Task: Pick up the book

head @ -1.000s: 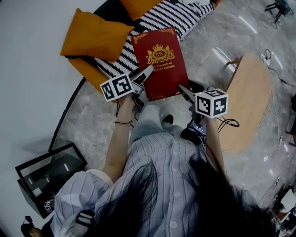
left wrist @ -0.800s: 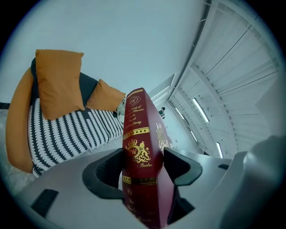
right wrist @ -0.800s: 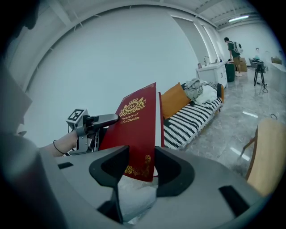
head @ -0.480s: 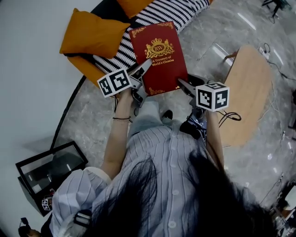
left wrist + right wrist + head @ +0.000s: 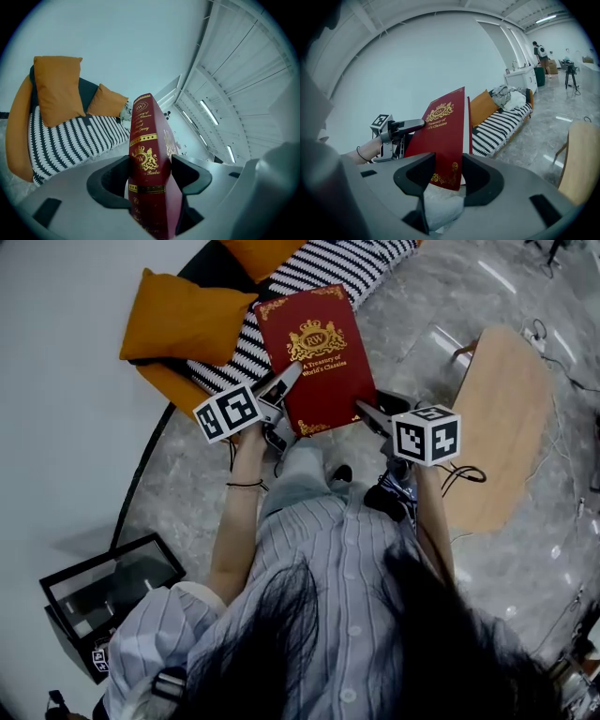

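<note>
Book (image 5: 314,352) between left gripper (image 5: 151,171), right gripper (image 5: 449,171)

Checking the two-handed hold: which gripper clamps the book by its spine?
The left gripper: its jaws close on the gold-lettered spine of the red book, whereas the right gripper pinches a lower corner of its cover.

We are holding the red hardcover book (image 5: 314,357) over open grey marble floor (image 5: 187,484). The black-and-white striped sofa (image 5: 319,268) with orange cushions (image 5: 183,320) is blocking ahead, and the round light wooden table (image 5: 506,418) is crowding our right.
</note>
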The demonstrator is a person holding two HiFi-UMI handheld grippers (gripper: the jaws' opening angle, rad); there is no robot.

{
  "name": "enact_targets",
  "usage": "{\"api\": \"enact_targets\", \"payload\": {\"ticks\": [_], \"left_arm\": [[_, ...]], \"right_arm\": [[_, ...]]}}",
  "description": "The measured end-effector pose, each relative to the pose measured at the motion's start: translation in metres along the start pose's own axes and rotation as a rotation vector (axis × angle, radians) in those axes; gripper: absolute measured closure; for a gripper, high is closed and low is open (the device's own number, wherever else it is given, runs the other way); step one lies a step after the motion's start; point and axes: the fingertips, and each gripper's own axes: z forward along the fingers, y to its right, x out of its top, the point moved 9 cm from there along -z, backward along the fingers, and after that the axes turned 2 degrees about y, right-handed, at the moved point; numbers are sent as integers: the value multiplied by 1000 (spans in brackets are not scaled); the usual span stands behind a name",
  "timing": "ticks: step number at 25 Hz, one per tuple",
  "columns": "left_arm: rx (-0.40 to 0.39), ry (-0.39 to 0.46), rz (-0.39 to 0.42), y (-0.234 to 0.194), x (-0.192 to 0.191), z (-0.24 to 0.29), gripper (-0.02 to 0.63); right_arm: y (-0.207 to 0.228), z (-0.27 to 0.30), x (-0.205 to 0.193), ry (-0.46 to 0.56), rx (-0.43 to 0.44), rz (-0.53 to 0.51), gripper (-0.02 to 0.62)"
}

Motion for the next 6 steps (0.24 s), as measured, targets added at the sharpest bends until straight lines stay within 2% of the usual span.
{"api": "enact_targets", "payload": {"ticks": [6], "left_arm": [[4, -3, 10, -1, -6, -3, 314]], "right_arm": [[0, -1, -8, 8, 7, 1, 408]]}}
